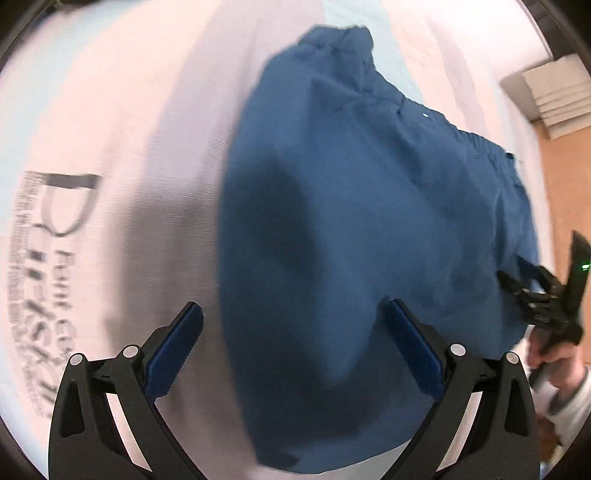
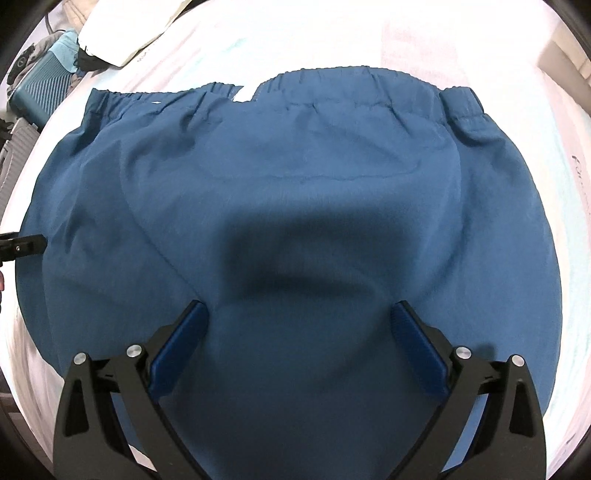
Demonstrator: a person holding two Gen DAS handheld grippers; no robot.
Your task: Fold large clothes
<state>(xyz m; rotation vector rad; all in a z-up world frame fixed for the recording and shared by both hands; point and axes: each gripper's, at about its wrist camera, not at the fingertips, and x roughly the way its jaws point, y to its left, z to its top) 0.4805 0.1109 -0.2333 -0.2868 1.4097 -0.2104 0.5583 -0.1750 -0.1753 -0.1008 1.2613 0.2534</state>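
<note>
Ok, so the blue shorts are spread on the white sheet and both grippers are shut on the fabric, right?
Not quite. The shorts do lie on the sheet, but both wrist views show the left gripper and right gripper open, holding nothing.

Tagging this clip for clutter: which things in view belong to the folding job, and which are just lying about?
Part of the job:
- blue garment, spread flat with its elastic waistband at the far edge
- left gripper, open
- right gripper, open
- pale sheet beneath it, the folding surface

Just lying about:
- teal ribbed case
- white fabric item
- stacked pale boards
</note>
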